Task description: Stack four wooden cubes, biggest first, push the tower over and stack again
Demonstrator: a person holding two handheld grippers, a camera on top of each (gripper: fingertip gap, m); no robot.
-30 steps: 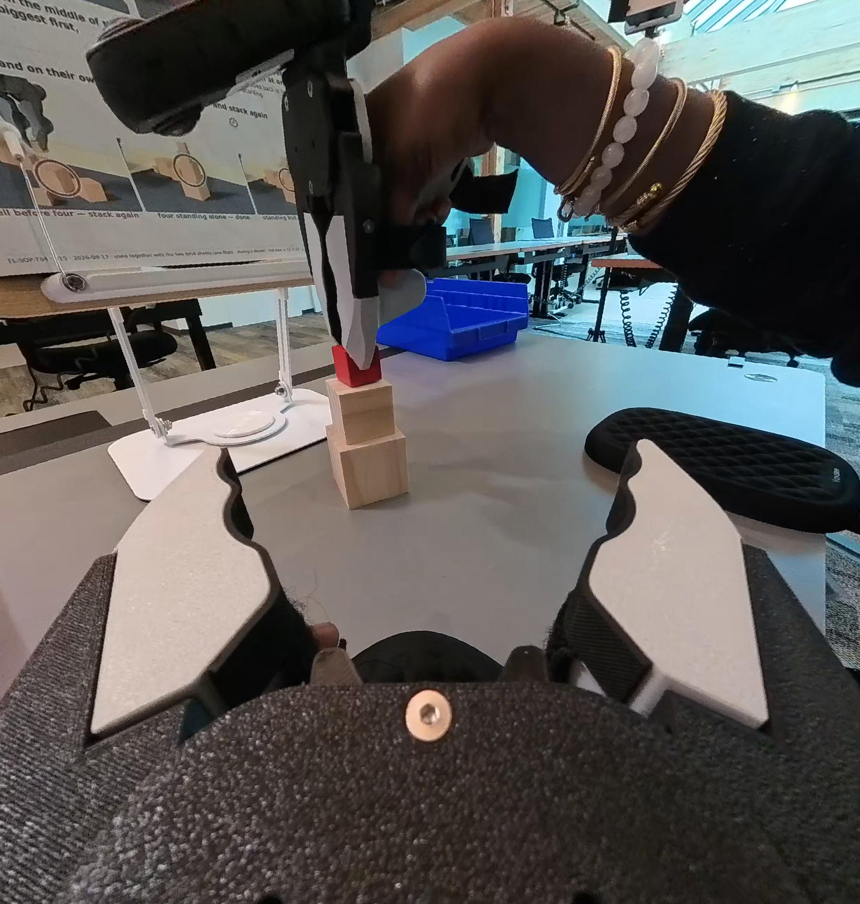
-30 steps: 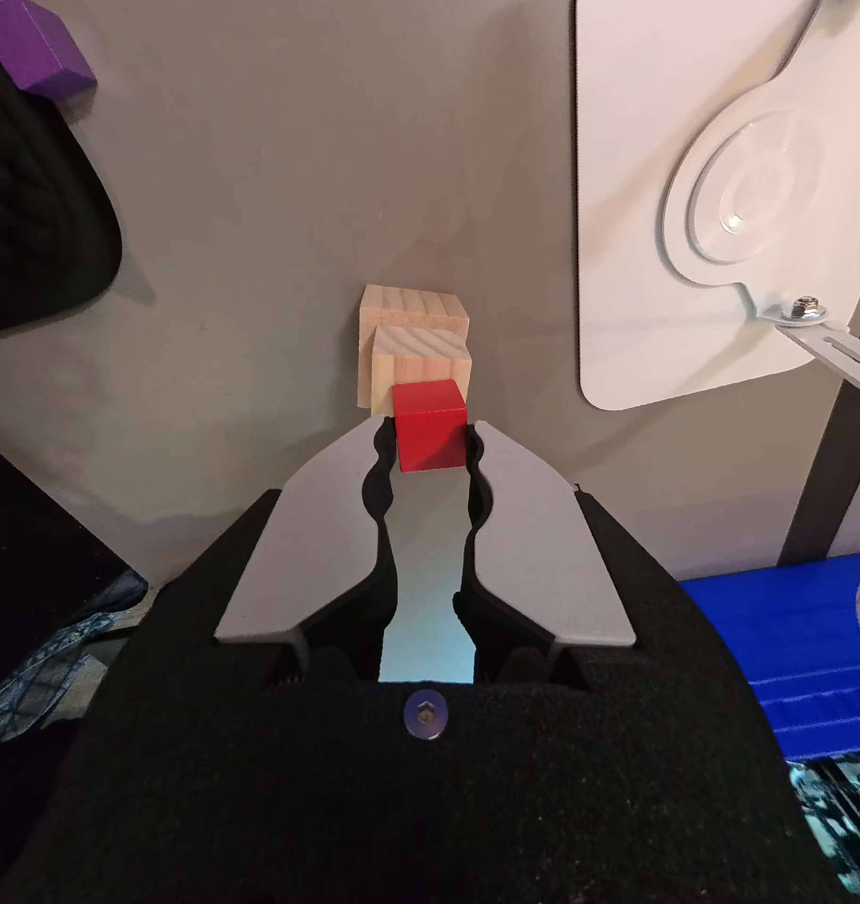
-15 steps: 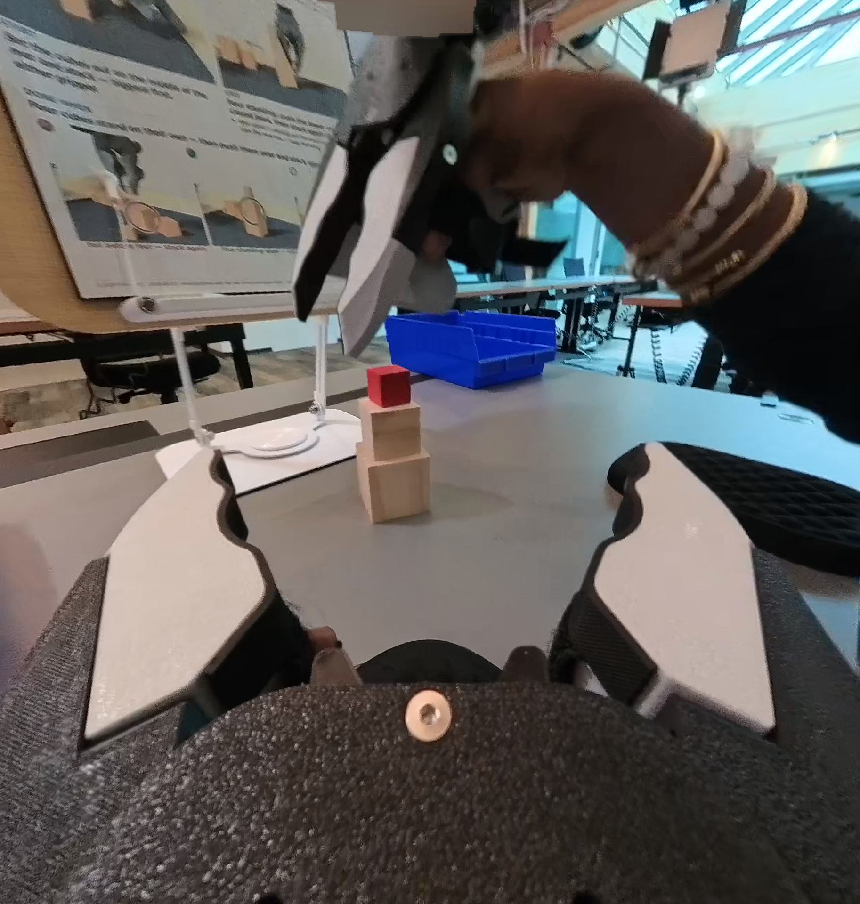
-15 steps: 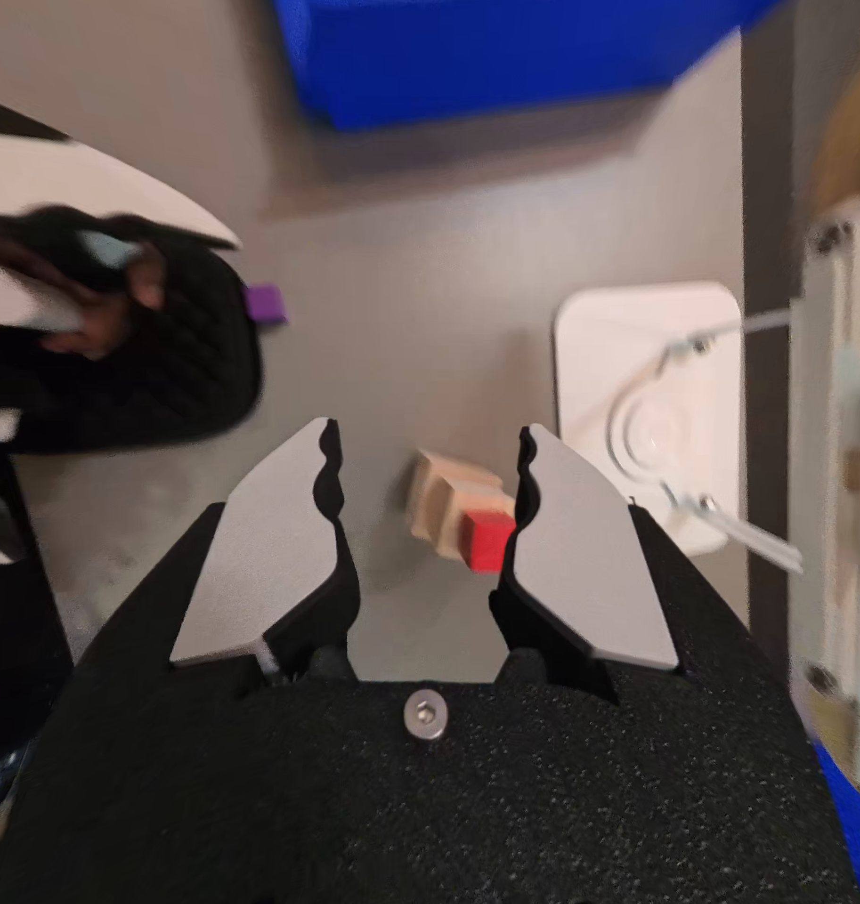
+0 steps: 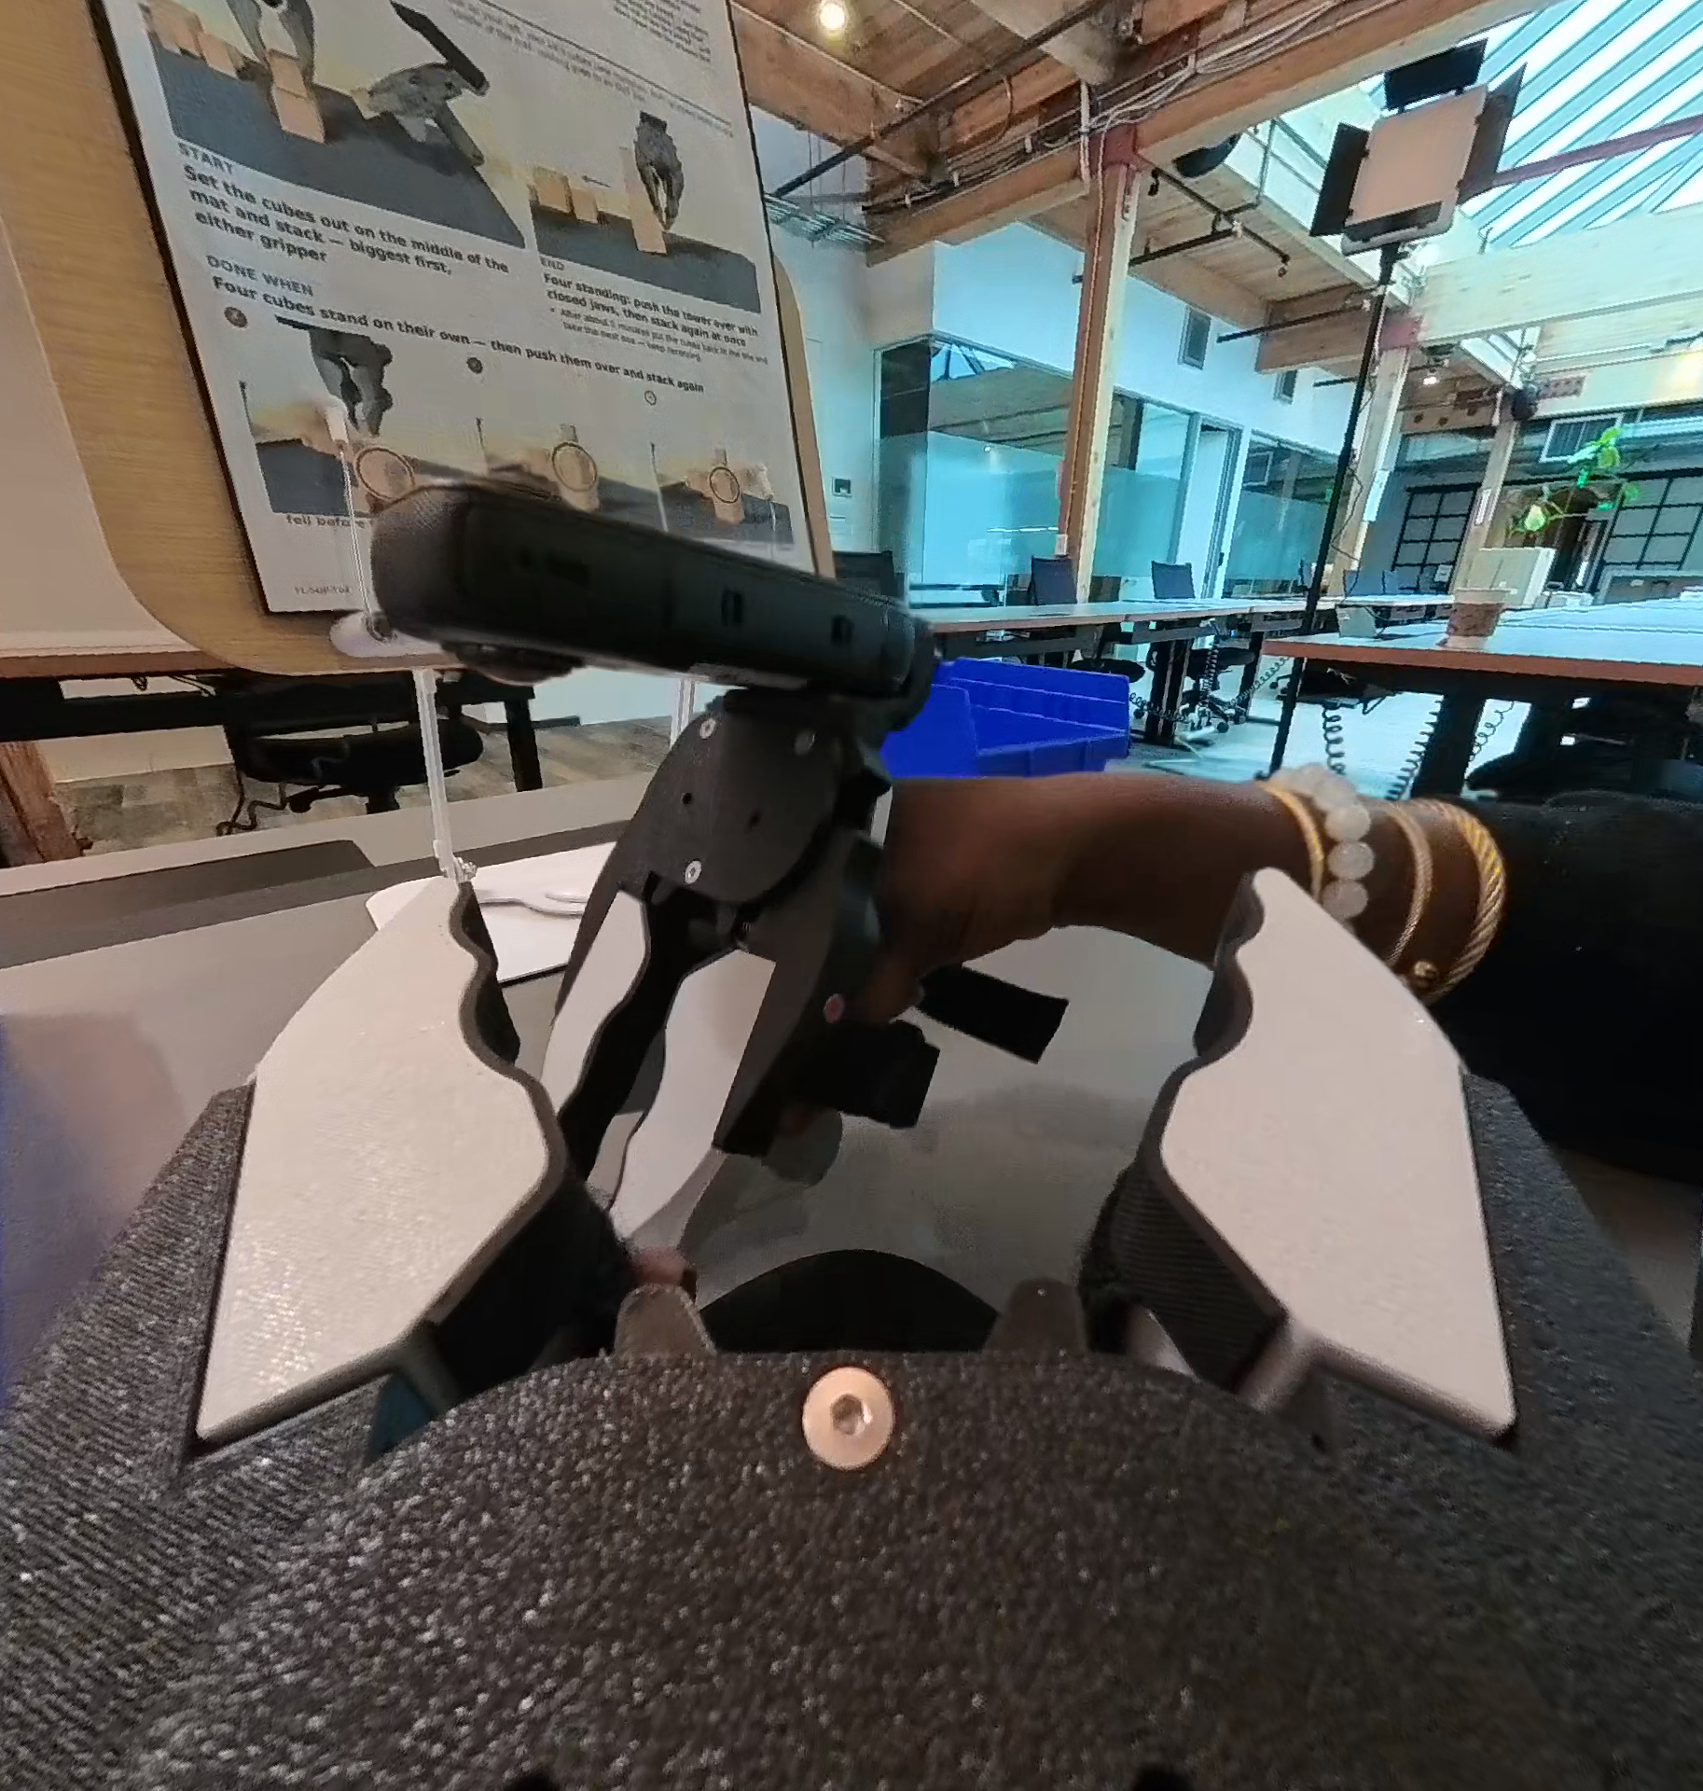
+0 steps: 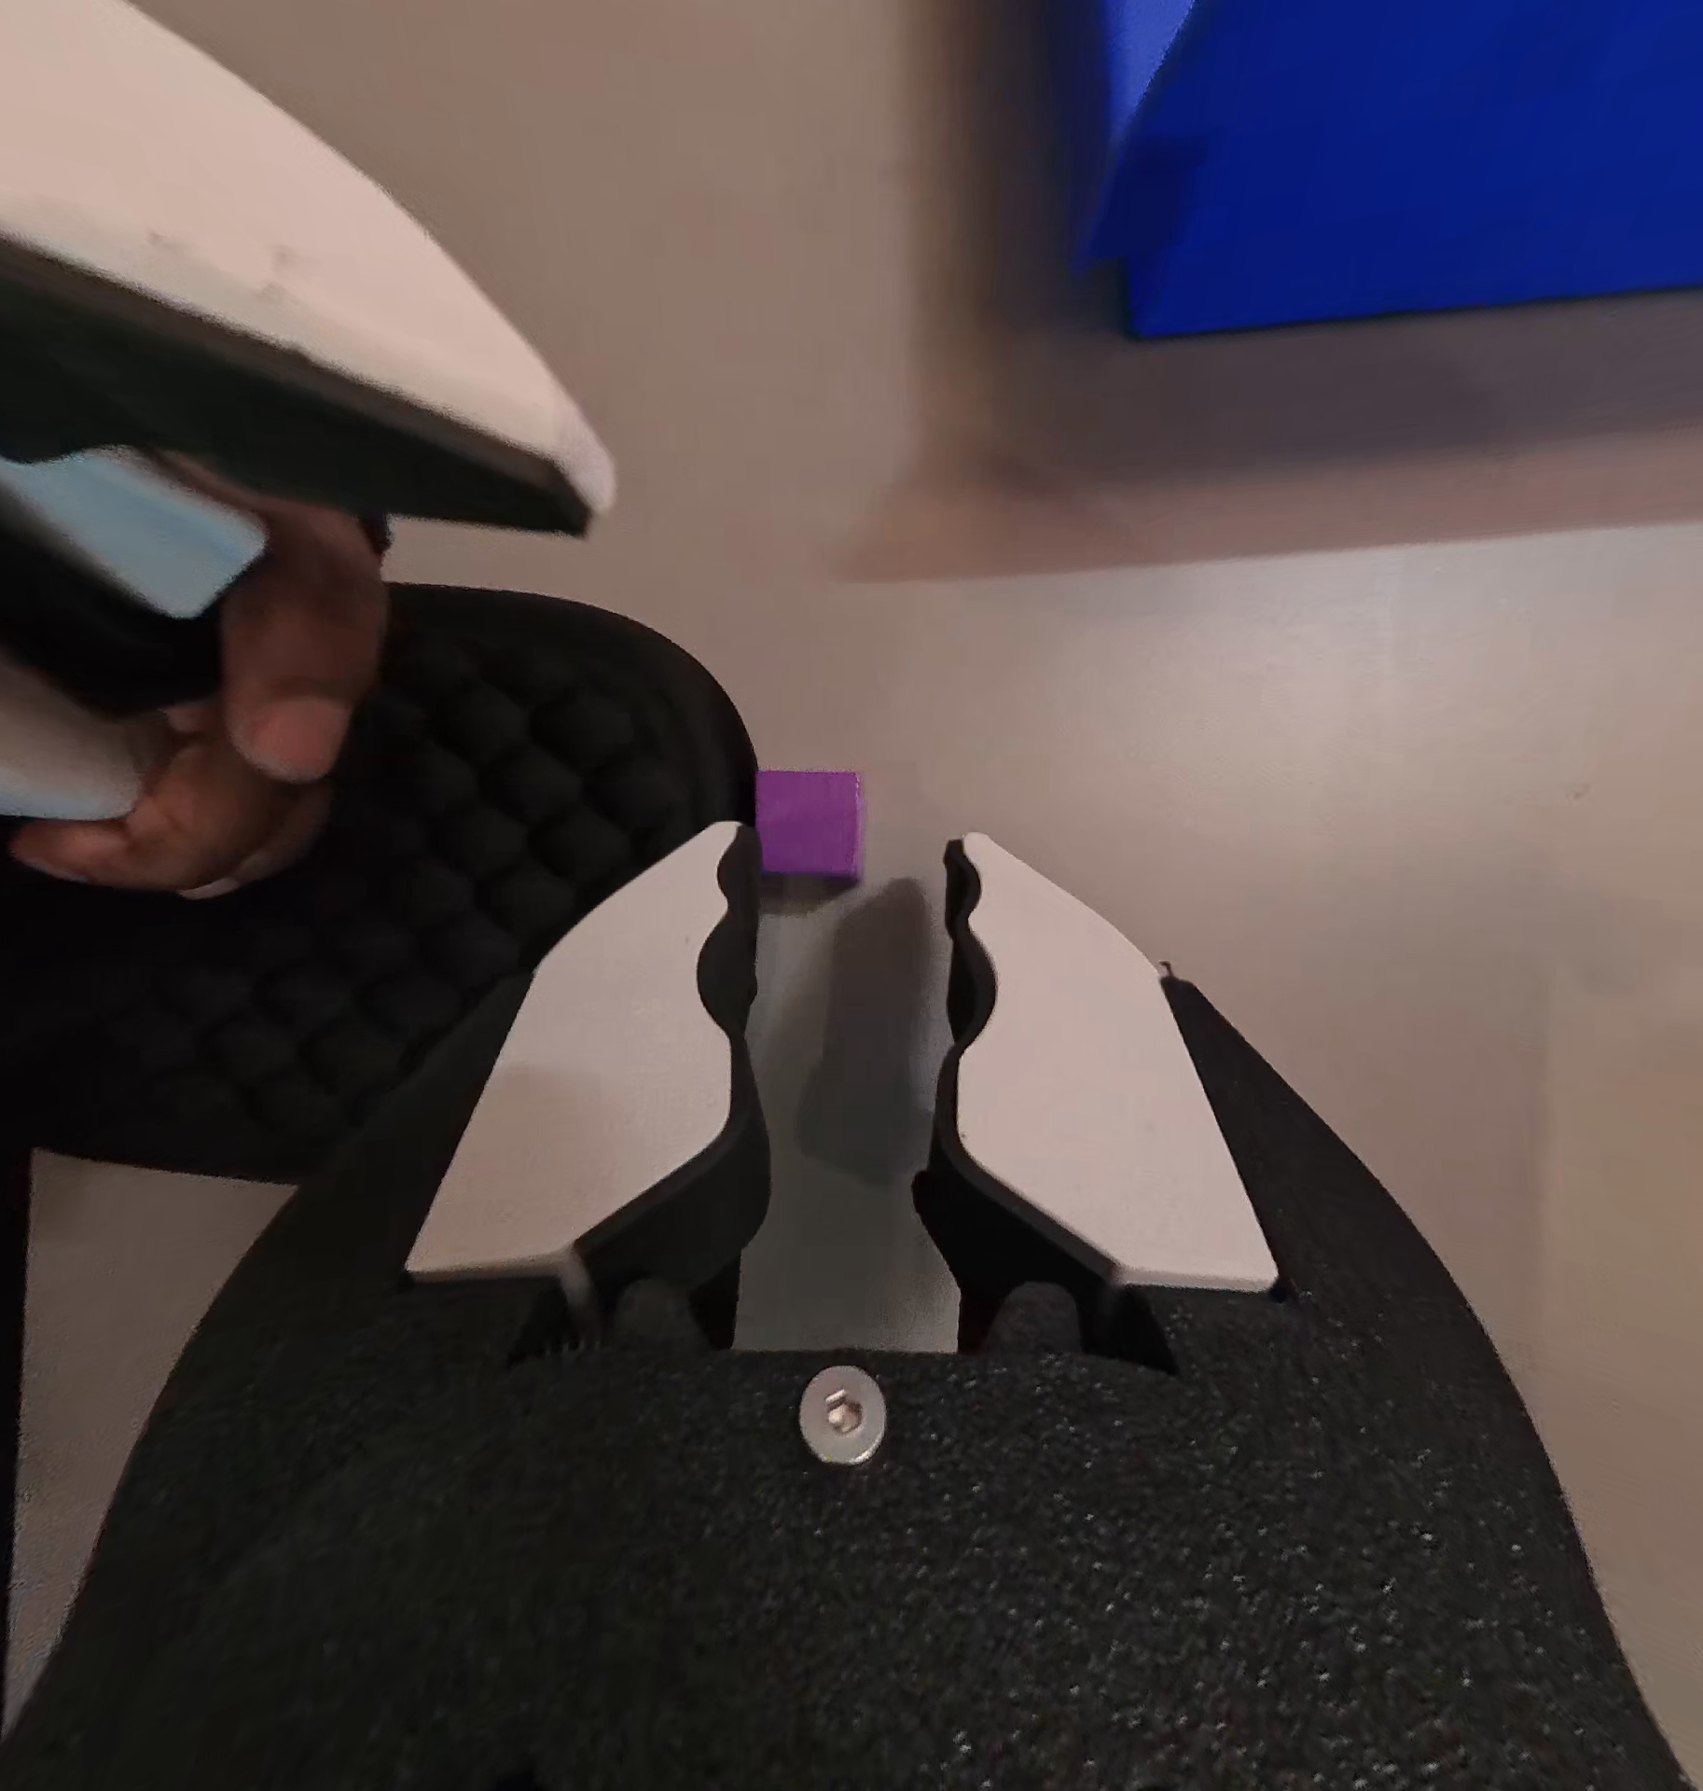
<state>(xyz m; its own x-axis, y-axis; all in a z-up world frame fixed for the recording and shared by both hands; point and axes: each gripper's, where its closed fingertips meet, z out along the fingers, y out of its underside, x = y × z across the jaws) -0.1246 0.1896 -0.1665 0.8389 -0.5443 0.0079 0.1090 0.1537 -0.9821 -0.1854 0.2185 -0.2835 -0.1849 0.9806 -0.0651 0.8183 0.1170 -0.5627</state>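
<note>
In the right wrist view my right gripper [image 6: 848, 841] is open and points down at the grey table [image 6: 1264, 824]. A small purple cube [image 6: 809, 824] lies on the table just ahead of its tips, close to the left fingertip [image 6: 722, 853] and apart from the right one. Nothing is gripped. My left gripper [image 5: 857, 892] is wide open and empty, low over the table. The right gripper [image 5: 673, 1095] and the hand holding it fill the middle of the left wrist view. The left gripper's white finger [image 6: 247, 291] shows at the upper left of the right wrist view.
A black quilted pad [image 6: 499, 872] lies right beside the purple cube. A blue bin [image 5: 1012, 717] stands at the back of the table and also shows in the right wrist view [image 6: 1410, 145]. A poster board [image 5: 479, 291] on a white stand base [image 5: 538, 921] is at the back left.
My right gripper let go of the red cube on top of two wooden cubes, rose, and swung over to the purple cube by the black pad. The stack is no longer in view.
</note>
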